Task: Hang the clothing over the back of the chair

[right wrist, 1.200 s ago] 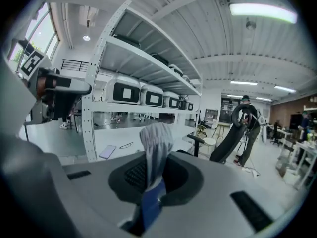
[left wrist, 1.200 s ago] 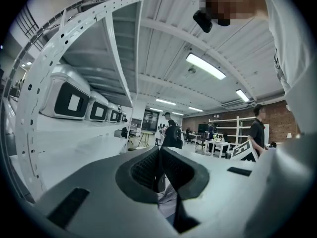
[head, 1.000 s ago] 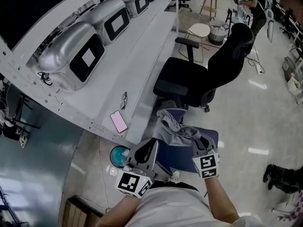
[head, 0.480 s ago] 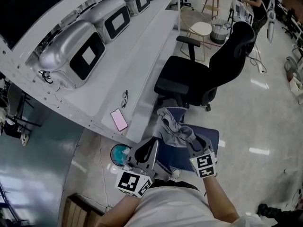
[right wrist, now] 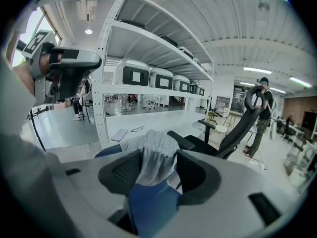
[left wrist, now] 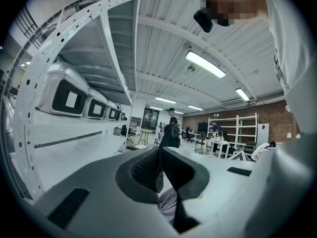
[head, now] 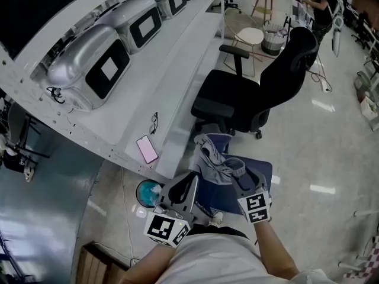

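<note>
Two grippers sit nearest me, grey plastic with ribbed black pads. My left gripper (head: 189, 182) points level with its jaws pressed together and nothing between them. My right gripper (head: 247, 181) tilts downward; its jaws have just been opening and now stand spread, with the cloth (right wrist: 157, 155) rising between them. I can't see either pad pressing it.

That cloth (head: 216, 161) is soft, grey and finely ribbed, bunched in loose folds with a rounded hem. It lies heaped on the blue chair (head: 260, 171) just beyond my grippers, whose smooth blue cover also shows low between the right jaws. A round teal thing (head: 148, 191) sits on the glossy floor to the left.

Farther off stands a black chair (head: 237, 102) with a flat padded seat, armrests and a tall curved back, well apart from the cloth. To its left runs a long white bench (head: 177, 81) carrying a pink phone (head: 146, 149) and thin-framed glasses (head: 155, 124). Farther left, rounded silver machines (head: 95, 64) with dark square screens line the shelf. At the far end are a round white stool (head: 249, 37) and a person (head: 323, 5).
</note>
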A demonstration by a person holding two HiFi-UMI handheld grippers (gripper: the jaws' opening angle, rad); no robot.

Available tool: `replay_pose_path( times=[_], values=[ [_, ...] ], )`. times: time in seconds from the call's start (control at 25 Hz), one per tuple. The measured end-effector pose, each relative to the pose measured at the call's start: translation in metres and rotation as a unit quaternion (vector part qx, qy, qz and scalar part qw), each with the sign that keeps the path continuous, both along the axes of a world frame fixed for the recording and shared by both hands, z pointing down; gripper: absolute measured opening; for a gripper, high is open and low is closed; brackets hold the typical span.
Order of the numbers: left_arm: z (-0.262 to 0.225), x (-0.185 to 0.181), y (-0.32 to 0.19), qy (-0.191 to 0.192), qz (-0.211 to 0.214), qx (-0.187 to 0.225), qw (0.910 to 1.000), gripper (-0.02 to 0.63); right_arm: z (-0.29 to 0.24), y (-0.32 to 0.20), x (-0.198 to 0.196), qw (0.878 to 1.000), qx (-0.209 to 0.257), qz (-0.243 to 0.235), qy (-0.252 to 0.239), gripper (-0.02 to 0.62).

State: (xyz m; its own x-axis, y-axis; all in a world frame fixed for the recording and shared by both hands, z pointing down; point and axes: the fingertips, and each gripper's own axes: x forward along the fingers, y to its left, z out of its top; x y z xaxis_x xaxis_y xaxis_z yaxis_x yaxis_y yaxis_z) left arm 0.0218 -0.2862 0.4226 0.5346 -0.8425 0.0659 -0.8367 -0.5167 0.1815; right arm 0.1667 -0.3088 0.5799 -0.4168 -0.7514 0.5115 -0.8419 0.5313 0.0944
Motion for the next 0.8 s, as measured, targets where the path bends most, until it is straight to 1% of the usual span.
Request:
replay_pose_path(
  times=[0.36,0.4,0.44,0.52,0.56,0.8],
  values=[
    [0.003,0.006,0.000,-0.001,0.003,-0.003,1.0000,0.020,-0.017,-0.005,0.006,0.999,0.031,0.013,-0.003,0.215],
    [0.003,0.007,0.000,-0.002,0.002,-0.003,1.0000,0.020,-0.018,-0.005,0.005,0.999,0.033,0.013,-0.003,0.196],
    [0.003,0.006,0.001,-0.003,0.001,-0.003,1.0000,0.020,-0.020,-0.005,0.003,0.999,0.036,0.012,-0.003,0.164],
    [0.004,0.005,0.001,-0.004,-0.002,-0.004,1.0000,0.020,-0.025,-0.004,-0.001,0.999,0.044,0.008,-0.007,0.055],
    [0.005,0.003,0.001,-0.005,-0.005,-0.005,1.0000,0.020,-0.027,-0.003,-0.003,0.999,0.047,0.004,-0.010,0.035],
    [0.012,-0.006,0.005,-0.015,-0.025,-0.019,0.9994,0.020,-0.021,-0.003,-0.014,0.999,0.040,-0.014,-0.028,0.026]
  ],
)
